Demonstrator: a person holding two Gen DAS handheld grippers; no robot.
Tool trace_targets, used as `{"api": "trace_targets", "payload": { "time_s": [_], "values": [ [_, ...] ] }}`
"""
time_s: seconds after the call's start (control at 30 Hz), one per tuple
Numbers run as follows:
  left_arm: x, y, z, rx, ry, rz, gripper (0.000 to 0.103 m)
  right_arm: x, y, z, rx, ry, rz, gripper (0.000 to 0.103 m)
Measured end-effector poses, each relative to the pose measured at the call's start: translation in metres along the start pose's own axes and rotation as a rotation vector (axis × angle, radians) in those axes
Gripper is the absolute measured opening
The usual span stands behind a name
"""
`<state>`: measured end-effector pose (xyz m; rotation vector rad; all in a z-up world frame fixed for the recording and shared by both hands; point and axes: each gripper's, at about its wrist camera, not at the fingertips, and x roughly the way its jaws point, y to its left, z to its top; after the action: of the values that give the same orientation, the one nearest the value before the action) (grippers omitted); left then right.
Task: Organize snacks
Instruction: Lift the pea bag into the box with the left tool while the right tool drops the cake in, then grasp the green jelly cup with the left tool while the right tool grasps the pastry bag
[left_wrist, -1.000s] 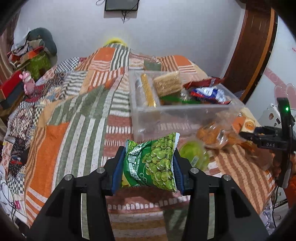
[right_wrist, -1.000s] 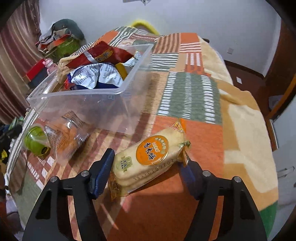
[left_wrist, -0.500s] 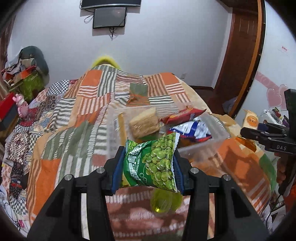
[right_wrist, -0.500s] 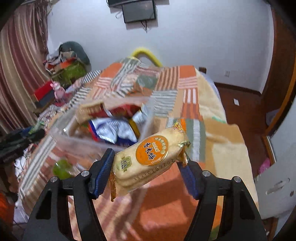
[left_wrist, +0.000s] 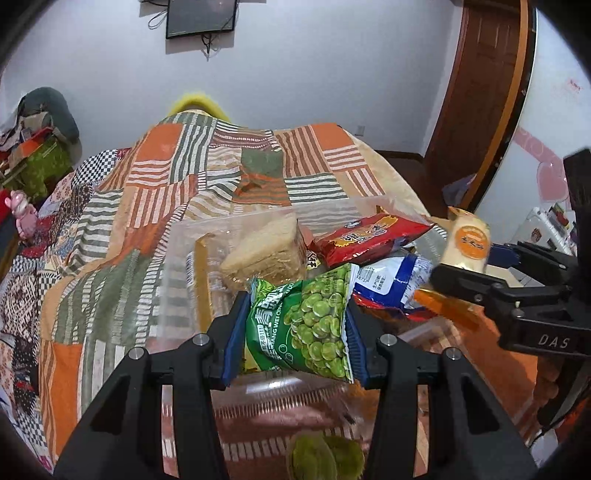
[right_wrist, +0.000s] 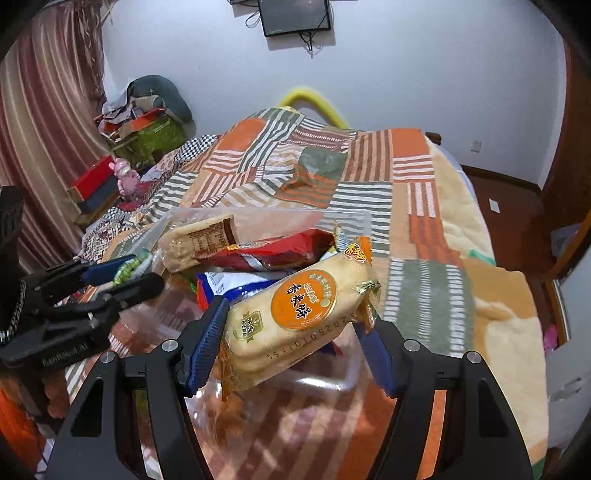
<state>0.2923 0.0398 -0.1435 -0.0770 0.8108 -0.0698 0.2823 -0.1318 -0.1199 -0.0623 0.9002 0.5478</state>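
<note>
On my far left lies the quilt (left_wrist: 110, 229), covering the bed. My left gripper (left_wrist: 295, 328) is clamped on the pea bag (left_wrist: 303, 325), which hangs over the near edge of the clear bin (left_wrist: 173, 280). Inside the bin I see a cracker pack (left_wrist: 266, 251), a red packet (left_wrist: 369, 240) and a blue-white packet (left_wrist: 388, 280). A green cup (left_wrist: 325, 458) sits on the quilt just below the bin. To the right, my right gripper (right_wrist: 291, 328) is clamped on the rice cracker pack (right_wrist: 299, 314), held above the bin's right end.
</note>
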Motion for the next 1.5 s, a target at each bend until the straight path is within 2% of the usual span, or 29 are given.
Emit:
{"api": "trace_targets", "payload": {
  "time_s": [0.37, 0.6, 0.87, 1.17, 1.33, 1.5],
  "values": [
    [0.028, 0.006, -0.001, -0.013, 0.046, 0.014, 0.048, 0.021, 0.007, 0.013, 0.0, 0.023, 0.014, 0.065],
    [0.029, 0.003, -0.004, 0.0, 0.063, 0.018, 0.06, 0.026, 0.01, 0.003, -0.021, 0.072, 0.021, 0.065],
    [0.001, 0.006, -0.006, -0.017, 0.026, -0.003, 0.069, 0.005, 0.009, -0.003, -0.054, 0.065, 0.009, 0.076],
    [-0.041, 0.003, -0.012, -0.015, -0.023, -0.004, 0.073, -0.027, 0.002, -0.014, -0.026, 0.031, 0.037, 0.077],
    [-0.054, 0.003, -0.03, -0.012, -0.009, -0.003, 0.076, -0.033, 0.01, -0.027, -0.03, 0.04, 0.062, 0.08],
    [-0.054, 0.004, -0.055, -0.023, 0.043, -0.022, 0.077, -0.024, 0.022, -0.041, -0.049, 0.074, 0.084, 0.08]
  ]
}}
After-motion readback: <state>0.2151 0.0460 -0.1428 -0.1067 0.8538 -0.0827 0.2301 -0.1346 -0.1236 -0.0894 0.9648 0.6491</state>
